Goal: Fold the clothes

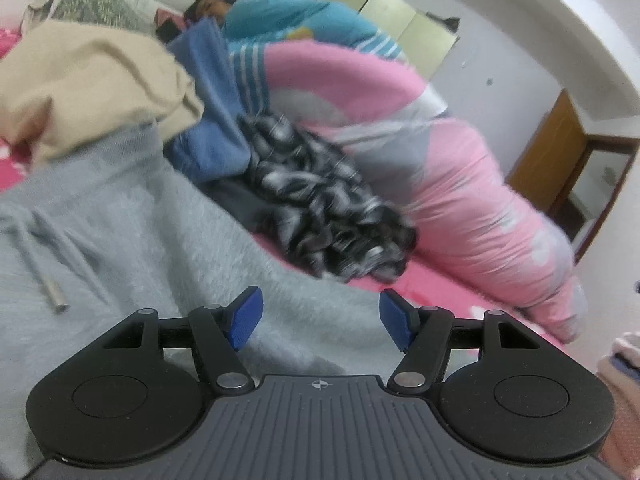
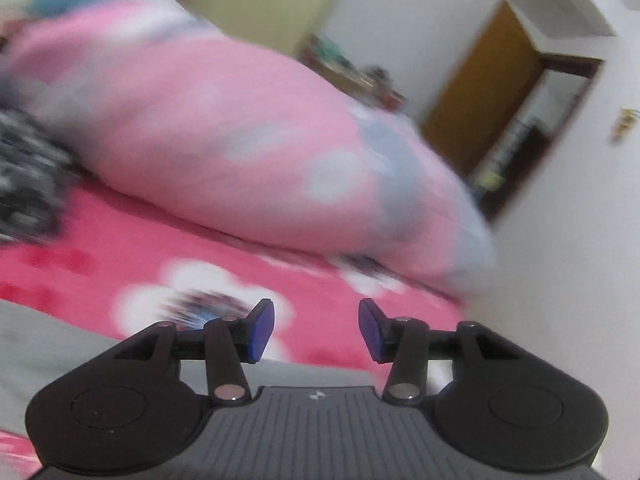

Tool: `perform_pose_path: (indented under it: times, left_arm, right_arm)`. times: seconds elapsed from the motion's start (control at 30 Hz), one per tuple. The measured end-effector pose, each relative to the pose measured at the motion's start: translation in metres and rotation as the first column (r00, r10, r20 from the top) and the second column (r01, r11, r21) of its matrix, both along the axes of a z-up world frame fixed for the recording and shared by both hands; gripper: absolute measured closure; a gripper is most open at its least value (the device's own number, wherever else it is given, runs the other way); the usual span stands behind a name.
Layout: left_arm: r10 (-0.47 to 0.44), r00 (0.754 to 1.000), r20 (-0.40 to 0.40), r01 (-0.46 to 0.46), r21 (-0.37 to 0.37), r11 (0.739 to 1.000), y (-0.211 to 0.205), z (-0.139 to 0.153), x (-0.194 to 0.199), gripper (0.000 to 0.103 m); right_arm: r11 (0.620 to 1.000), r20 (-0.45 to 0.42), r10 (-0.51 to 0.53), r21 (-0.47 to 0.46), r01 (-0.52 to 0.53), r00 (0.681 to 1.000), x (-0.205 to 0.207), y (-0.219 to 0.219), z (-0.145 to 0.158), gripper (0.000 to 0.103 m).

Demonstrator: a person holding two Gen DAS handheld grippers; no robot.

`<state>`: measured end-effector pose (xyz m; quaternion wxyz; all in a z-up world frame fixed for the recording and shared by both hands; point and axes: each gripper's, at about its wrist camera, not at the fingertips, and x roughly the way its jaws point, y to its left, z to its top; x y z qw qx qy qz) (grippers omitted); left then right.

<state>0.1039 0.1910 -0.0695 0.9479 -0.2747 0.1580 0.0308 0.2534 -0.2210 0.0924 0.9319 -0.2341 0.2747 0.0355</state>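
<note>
Left gripper (image 1: 321, 318) low over grey garment (image 1: 132, 240), pointing slightly downward toward far side of bed; jaws well apart, blue pads (image 1: 245, 317) clear of fabric, nothing between them, nothing held

Grey garment spread flat on bed across lower left of left view, fuzzy surface, drawstring (image 1: 52, 276) with metal tip lying on it at left edge

Beyond garment: beige cloth (image 1: 88, 80) bunched at upper left, blue cloth (image 1: 208, 120) beside it, black-and-white patterned cloth (image 1: 320, 200) heaped just past grey garment's far edge and touching blue one

Pink quilt (image 1: 460, 184) rolled along far side of bed; person (image 1: 280, 12) in blue top lying behind it, near headboard

Small folded stack (image 1: 620, 360) at right edge of left view, partly cut off

Right gripper (image 2: 316, 330) tilted downward over pink flowered sheet (image 2: 168, 240), view strongly blurred; jaws partly apart, empty, pads (image 2: 262, 330) touching nothing

Corner of grey garment (image 2: 60, 352) at lower left under right gripper body, reaching under the pads; pads not on it

Pink quilt (image 2: 224, 132) ahead of right gripper, patterned cloth (image 2: 28, 176) at left edge, brown door (image 2: 484, 92) in wall beyond

No hand or sleeve visible in either view
</note>
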Motion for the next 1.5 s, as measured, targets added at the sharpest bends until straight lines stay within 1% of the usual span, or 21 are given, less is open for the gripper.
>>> perform_pose_path:
  times: [0.07,0.17,0.27,0.33,0.4,0.53,0.67,0.77,0.83,0.9,1.0,1.1,1.13,1.2,1.23,1.27,1.3,1.33,1.37,1.4,1.5]
  left_arm:
    - [0.009,1.0,0.011,-0.009,0.016,1.0,0.004,0.009,-0.014,0.036]
    - [0.041,0.999,0.008,-0.041,0.057,0.998,0.014,0.021,-0.027,0.036]
    - [0.084,0.996,0.002,-0.084,0.079,0.993,0.029,0.029,-0.029,0.036]
    - [0.1,0.995,-0.003,-0.1,0.081,0.992,0.039,0.029,-0.024,0.036]
    - [0.128,0.992,-0.009,-0.126,0.089,0.988,0.049,0.027,-0.015,0.036]
    - [0.222,0.975,-0.014,-0.22,0.087,0.972,0.072,0.017,0.005,0.036]
    - [0.307,0.952,-0.015,-0.305,0.074,0.95,0.101,0.004,0.02,0.036]
    - [0.337,0.941,-0.036,-0.336,0.028,0.941,0.121,-0.011,0.025,0.036]
    - [0.344,0.938,-0.049,-0.346,-0.034,0.938,0.133,-0.024,0.025,0.036]
    - [0.349,0.936,-0.044,-0.352,-0.081,0.933,0.14,-0.03,0.023,0.036]
    - [0.346,0.938,-0.021,-0.346,-0.105,0.932,0.143,-0.034,0.019,0.036]
    - [0.343,0.939,-0.013,-0.342,-0.11,0.933,0.143,-0.035,0.017,0.036]
    - [0.342,0.94,-0.011,-0.341,-0.114,0.933,0.144,-0.035,0.016,0.036]
    - [0.339,0.941,-0.006,-0.337,-0.12,0.934,0.144,-0.036,0.014,0.036]
    - [0.339,0.941,-0.004,-0.337,-0.122,0.934,0.145,-0.036,0.015,0.036]
    - [0.339,0.941,-0.004,-0.337,-0.122,0.934,0.144,-0.036,0.015,0.036]
    - [0.339,0.941,-0.004,-0.337,-0.121,0.934,0.144,-0.036,0.015,0.036]
    - [0.34,0.94,-0.003,-0.338,-0.121,0.933,0.144,-0.037,0.016,0.036]
    - [0.341,0.94,-0.001,-0.339,-0.122,0.933,0.144,-0.037,0.015,0.036]
    - [0.344,0.939,-0.001,-0.341,-0.124,0.932,0.144,-0.037,0.015,0.036]
    - [0.354,0.935,-0.002,-0.352,-0.123,0.928,0.144,-0.037,0.014,0.036]
  right_arm:
    - [0.991,-0.006,0.119,0.056,-0.119,0.993,-0.016,0.03,-0.001,0.054]
    - [0.954,-0.023,0.277,0.128,-0.272,0.961,-0.03,0.075,-0.01,0.054]
    - [0.898,-0.036,0.415,0.173,-0.404,0.909,-0.036,0.122,-0.027,0.054]
    - [0.861,-0.05,0.493,0.172,-0.479,0.869,-0.036,0.156,-0.043,0.055]
    - [0.83,-0.076,0.548,0.177,-0.529,0.833,-0.03,0.192,-0.061,0.055]
    - [0.774,-0.131,0.626,0.227,-0.592,0.769,-0.008,0.254,-0.104,0.055]
    - [0.718,-0.213,0.695,0.269,-0.642,0.687,0.021,0.309,-0.146,0.055]
    - [0.672,-0.282,0.74,0.293,-0.68,0.611,0.04,0.345,-0.17,0.055]
    - [0.647,-0.319,0.761,0.304,-0.699,0.565,0.051,0.365,-0.184,0.055]
    - [0.624,-0.358,0.776,0.311,-0.717,0.52,0.059,0.381,-0.195,0.055]
    - [0.596,-0.414,0.786,0.312,-0.739,0.459,0.065,0.392,-0.208,0.055]
    - [0.592,-0.453,0.782,0.323,-0.739,0.428,0.066,0.39,-0.209,0.054]
    - [0.594,-0.478,0.776,0.335,-0.731,0.411,0.066,0.389,-0.208,0.054]
    - [0.577,-0.513,0.774,0.332,-0.746,0.371,0.06,0.386,-0.206,0.054]
    - [0.574,-0.522,0.77,0.317,-0.755,0.366,0.058,0.388,-0.208,0.054]
    - [0.587,-0.518,0.763,0.303,-0.751,0.387,0.055,0.39,-0.21,0.055]
    - [0.605,-0.51,0.753,0.291,-0.741,0.415,0.051,0.391,-0.213,0.062]
    - [0.62,-0.492,0.747,0.273,-0.735,0.447,0.046,0.392,-0.214,0.065]
    - [0.624,-0.466,0.745,0.235,-0.745,0.477,0.036,0.394,-0.215,0.075]
    - [0.621,-0.436,0.745,0.175,-0.764,0.506,0.023,0.396,-0.213,0.088]
    - [0.611,-0.324,0.743,-0.028,-0.791,0.585,-0.01,0.4,-0.205,0.092]
